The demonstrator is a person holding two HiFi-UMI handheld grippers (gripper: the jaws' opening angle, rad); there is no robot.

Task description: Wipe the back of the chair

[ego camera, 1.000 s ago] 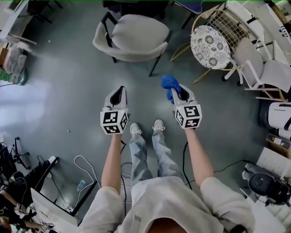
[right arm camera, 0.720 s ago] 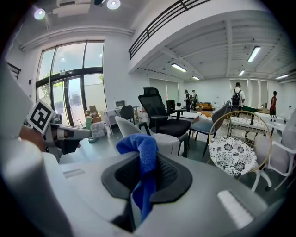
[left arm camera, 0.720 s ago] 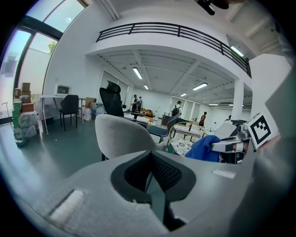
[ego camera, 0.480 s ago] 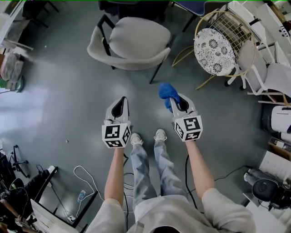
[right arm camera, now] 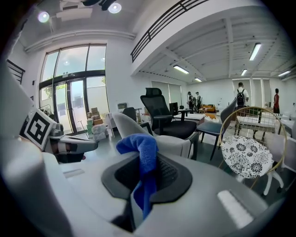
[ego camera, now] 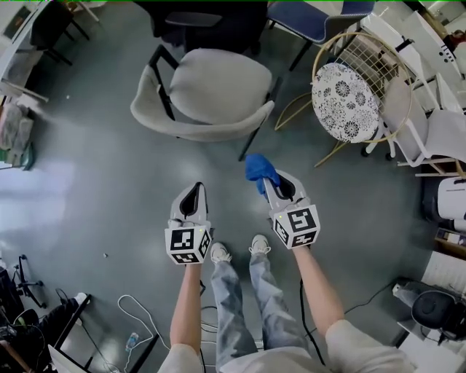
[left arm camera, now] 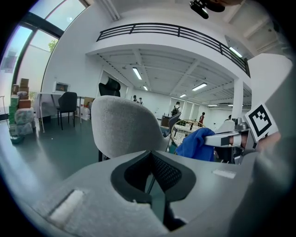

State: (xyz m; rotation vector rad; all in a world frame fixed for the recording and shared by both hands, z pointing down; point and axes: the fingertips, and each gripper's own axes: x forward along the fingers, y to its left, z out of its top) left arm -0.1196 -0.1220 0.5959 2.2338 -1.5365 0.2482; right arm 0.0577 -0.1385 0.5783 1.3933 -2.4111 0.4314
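- The left hand-held gripper (ego camera: 194, 191) hangs over the grey floor (ego camera: 95, 167), its jaws pressed together with nothing between them.
- The right hand-held gripper (ego camera: 265, 182) is level with it and a little further forward, its jaws pinching a blue cloth (ego camera: 258, 167).
- The cloth bunches up above the jaw tips and a strip of it trails down between the jaws, as the right gripper view shows.
- The light grey upholstered chair (ego camera: 211, 91) stands on the floor ahead of both hand-held grippers, with its curved back towards the person and its seat beyond.
- In the head view a strip of bare floor lies between the cloth and the chair's back, so the two are apart.
- In the left gripper view the chair's back rises straight ahead past the jaws, with the cloth off to its right.
- The chair's dark legs splay outward beneath it.
- A round wire chair with a flower-patterned cushion (ego camera: 346, 91) stands to the right of the grey chair, near it but not touching.
- A black office chair (ego camera: 207, 22) stands behind the grey chair.
- The person's two light shoes (ego camera: 218, 253) are planted on the floor just behind the hand-held grippers.
- Loose cables (ego camera: 138, 306) lie on the floor at the lower left.
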